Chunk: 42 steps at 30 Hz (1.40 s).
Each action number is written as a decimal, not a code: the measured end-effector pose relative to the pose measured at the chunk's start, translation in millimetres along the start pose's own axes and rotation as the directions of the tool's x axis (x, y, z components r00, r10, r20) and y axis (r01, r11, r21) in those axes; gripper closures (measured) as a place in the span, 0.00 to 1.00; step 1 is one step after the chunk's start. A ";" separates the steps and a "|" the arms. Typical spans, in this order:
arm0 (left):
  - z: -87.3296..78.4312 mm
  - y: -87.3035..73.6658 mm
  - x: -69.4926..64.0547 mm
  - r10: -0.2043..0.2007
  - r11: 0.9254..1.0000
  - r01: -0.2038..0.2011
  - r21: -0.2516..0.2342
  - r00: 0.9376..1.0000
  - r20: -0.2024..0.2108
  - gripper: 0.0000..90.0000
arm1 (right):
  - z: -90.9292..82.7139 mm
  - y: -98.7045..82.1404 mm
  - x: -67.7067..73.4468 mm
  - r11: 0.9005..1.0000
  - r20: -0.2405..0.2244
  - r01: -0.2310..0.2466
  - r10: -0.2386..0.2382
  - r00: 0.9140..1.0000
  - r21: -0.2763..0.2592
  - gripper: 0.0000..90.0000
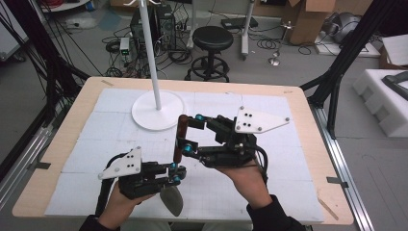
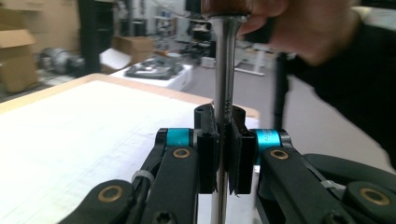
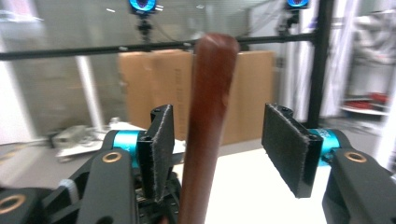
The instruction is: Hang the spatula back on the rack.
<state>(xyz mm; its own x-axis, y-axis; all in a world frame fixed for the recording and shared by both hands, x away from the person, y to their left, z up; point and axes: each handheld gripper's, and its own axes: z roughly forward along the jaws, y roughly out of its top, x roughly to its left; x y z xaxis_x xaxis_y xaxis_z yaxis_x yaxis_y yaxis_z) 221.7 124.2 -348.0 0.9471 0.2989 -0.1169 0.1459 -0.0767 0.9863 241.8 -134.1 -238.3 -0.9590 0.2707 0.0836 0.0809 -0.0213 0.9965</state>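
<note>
The spatula's metal shank (image 2: 223, 70) is being clamped by the left gripper (image 2: 226, 154); its wooden handle (image 3: 205, 130) is being straddled by the right gripper (image 3: 231, 144), jaws open, best centred before closing.

Both grippers, left gripper (image 1: 176, 173) and right gripper (image 1: 188, 132), are black with cyan collars, brass pivot screws, white triangular top plates; dark sleeves.

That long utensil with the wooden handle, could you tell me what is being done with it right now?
A person at the table holds a gripper in each hand. The left gripper is shut on the metal shaft of the utensil, whose spoon-like head hangs near the table's front edge. The wooden handle rises between the jaws of the right gripper, which stand open around it, one pad close beside it, so it looks like a handover not yet completed. A white stand sits farther back.
</note>
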 end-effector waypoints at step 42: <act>-5.2 42.7 -2.8 0.044 0.993 -0.014 -0.121 0.966 0.254 0.73 | 13.4 -4.0 -16.6 0.997 -0.424 -0.082 0.079 0.902 0.013 0.81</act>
<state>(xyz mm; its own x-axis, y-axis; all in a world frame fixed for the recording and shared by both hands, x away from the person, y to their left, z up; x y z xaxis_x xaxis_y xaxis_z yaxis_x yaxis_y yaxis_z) 223.8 125.1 -305.0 0.9941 0.0437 -0.0989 0.0974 0.0348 0.9946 261.0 -125.6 -243.7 -0.9740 -0.1652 0.1552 0.1625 -0.0311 0.9862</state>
